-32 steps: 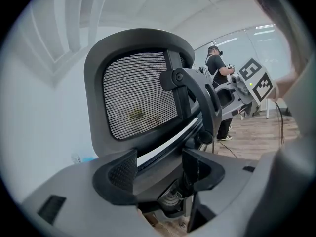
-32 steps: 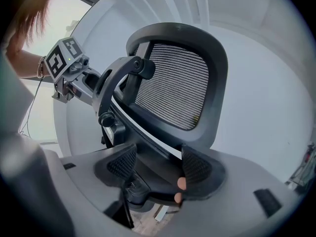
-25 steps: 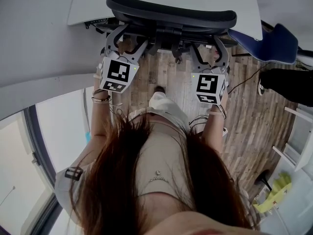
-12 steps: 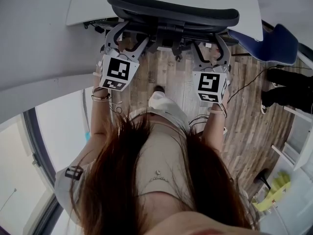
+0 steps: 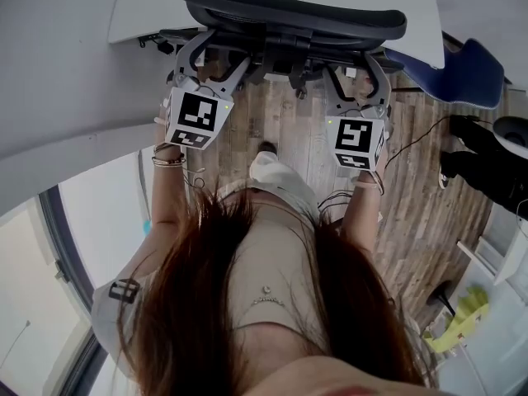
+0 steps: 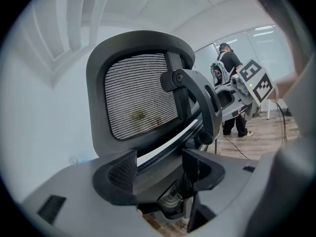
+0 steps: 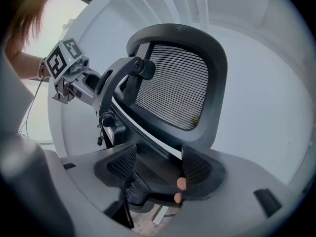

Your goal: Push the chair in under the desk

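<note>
Two grippers press on the office chair (image 5: 289, 15) from behind. The left gripper (image 5: 210, 63) and the right gripper (image 5: 356, 77) each have their jaws spread wide, straddling the frame below the mesh backrest (image 6: 140, 102) without clamping it. The chair sits at top centre of the head view, its back running left to right and its seat hidden beneath the white desk (image 5: 157, 7) just beyond. Both grippers are equally near, so an even forward shove looks right. Wood-plank floor (image 5: 421, 213) should let it roll.
</note>
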A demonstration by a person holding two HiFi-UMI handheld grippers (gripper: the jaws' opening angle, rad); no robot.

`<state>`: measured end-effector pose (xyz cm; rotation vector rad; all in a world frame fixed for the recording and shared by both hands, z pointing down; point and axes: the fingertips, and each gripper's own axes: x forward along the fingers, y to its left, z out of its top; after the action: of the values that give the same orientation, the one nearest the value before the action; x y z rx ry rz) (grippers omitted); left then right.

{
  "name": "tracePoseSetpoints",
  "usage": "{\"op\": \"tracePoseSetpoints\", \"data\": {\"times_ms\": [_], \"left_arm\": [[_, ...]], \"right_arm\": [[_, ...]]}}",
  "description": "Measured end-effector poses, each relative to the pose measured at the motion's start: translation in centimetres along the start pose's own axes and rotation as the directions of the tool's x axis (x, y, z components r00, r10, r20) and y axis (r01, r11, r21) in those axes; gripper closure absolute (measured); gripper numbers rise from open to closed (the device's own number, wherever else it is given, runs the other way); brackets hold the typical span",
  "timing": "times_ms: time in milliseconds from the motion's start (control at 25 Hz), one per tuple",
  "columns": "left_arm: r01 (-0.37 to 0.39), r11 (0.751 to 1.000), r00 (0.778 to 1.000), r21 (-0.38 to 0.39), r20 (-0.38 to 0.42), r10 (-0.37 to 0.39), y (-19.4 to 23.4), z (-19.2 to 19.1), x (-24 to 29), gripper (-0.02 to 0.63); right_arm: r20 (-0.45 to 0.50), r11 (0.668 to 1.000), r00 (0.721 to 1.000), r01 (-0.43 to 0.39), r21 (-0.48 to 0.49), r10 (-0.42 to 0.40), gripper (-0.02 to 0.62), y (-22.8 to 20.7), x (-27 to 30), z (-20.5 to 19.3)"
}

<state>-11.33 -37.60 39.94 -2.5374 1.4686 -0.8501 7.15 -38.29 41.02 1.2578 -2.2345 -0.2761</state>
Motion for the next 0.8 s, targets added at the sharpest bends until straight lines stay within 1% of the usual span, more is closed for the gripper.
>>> {"op": "tracePoseSetpoints", "data": {"times_ms": [80, 280, 800], "left_arm": [[0.001, 1.0, 1.0, -0.005, 0.004, -0.001, -0.1, 0.0, 0.1, 0.333], [0.003, 1.0, 1.0, -0.025, 0.021, -0.003, -0.2, -0.2, 0.4, 0.333], [0.006, 0.999, 0.999, -0.031, 0.035, -0.005, 0.5, 0.2, 1.3, 0.333]], "right_arm": [[-0.011, 1.0, 1.0, 0.005, 0.001, -0.005, 0.308, -0.1, 0.0, -0.2], [0.002, 1.0, 1.0, 0.0, -0.003, 0.0, 0.308, -0.1, 0.4, -0.2], [0.014, 1.0, 1.0, 0.0, -0.004, 0.0, 0.308, -0.6, 1.3, 0.2]]}}
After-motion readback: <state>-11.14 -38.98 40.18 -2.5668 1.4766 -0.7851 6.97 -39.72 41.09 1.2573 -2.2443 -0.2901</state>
